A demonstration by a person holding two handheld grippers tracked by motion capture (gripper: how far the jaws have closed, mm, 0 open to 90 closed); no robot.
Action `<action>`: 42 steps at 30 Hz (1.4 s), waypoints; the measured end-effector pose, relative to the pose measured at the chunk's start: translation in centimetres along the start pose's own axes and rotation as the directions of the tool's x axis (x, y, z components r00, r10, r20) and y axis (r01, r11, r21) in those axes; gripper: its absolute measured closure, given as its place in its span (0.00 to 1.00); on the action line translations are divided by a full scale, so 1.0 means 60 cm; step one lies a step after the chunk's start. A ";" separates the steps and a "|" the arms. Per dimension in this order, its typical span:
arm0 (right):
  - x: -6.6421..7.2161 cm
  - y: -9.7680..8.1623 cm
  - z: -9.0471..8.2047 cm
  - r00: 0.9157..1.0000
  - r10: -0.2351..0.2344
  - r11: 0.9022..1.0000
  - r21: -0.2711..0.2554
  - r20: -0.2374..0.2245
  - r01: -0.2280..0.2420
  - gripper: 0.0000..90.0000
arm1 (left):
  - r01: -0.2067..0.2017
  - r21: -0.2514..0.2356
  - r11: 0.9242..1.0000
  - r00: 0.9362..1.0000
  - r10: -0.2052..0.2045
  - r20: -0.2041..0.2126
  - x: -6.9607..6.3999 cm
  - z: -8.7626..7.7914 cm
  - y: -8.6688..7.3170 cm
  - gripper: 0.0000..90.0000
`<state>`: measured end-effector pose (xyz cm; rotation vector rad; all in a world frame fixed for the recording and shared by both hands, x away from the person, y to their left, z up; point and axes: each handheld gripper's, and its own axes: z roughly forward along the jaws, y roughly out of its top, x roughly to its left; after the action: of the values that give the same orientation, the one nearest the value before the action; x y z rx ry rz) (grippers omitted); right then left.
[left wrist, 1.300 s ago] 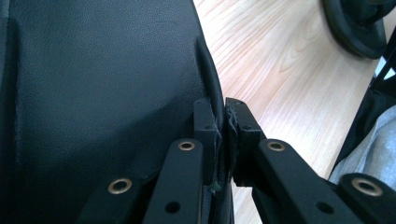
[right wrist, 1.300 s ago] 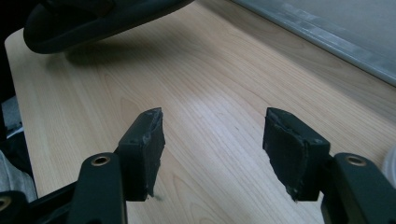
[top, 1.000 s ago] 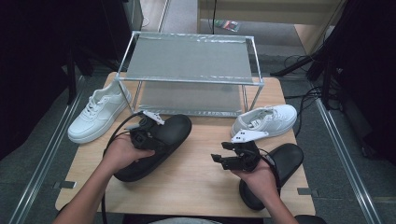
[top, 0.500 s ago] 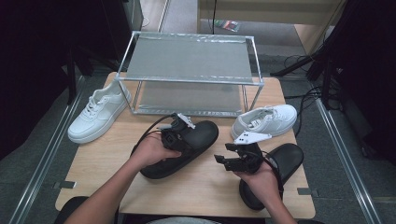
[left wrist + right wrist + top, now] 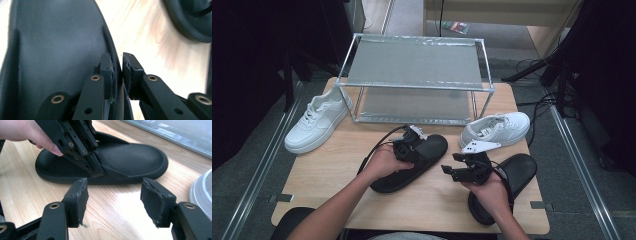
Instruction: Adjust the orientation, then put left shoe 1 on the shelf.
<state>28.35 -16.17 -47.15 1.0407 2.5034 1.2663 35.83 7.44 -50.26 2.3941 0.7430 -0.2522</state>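
Now the left gripper (image 5: 418,145) fingers loosen on the black slide's (image 5: 432,150) strap.

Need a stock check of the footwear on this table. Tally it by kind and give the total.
White sneakers: 2, the left sneaker and the right sneaker.
Black slides: 2, the left slide and the right slide.
Total: 4 pieces of footwear.

High view above the counter (image 5: 337,170) looking forward and down, both gripper views low and close, sharing the black slide (image 5: 412,162) (image 5: 62,50) (image 5: 130,157).
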 end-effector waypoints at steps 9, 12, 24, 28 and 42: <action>-0.002 0.004 0.010 1.000 -0.004 1.000 0.009 -0.016 0.004 0.46 | 0.040 -0.075 0.996 0.999 -0.042 -0.033 -0.009 -0.048 -0.004 0.62; -0.001 0.008 0.017 1.000 -0.016 1.000 0.015 -0.022 0.017 0.48 | 0.032 -0.111 0.993 0.998 -0.037 -0.051 -0.018 -0.071 -0.012 0.59; -0.010 0.029 0.049 0.997 -0.070 0.997 0.031 -0.042 0.071 0.73 | 0.078 -0.179 0.981 0.990 -0.097 -0.101 -0.031 -0.131 -0.076 0.71; -0.011 0.038 0.062 0.995 -0.091 0.994 0.060 -0.047 0.094 0.94 | 0.065 -0.172 0.983 0.989 -0.086 -0.119 -0.041 -0.137 -0.099 0.91; -0.009 0.056 0.129 0.985 -0.141 0.979 0.131 -0.099 0.154 1.00 | 0.102 -0.105 0.989 0.984 -0.115 -0.134 -0.033 -0.105 -0.128 1.00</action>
<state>33.72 -10.13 -49.59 0.8225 2.7120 1.1350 29.84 15.40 -48.39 2.2994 0.9308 -0.0899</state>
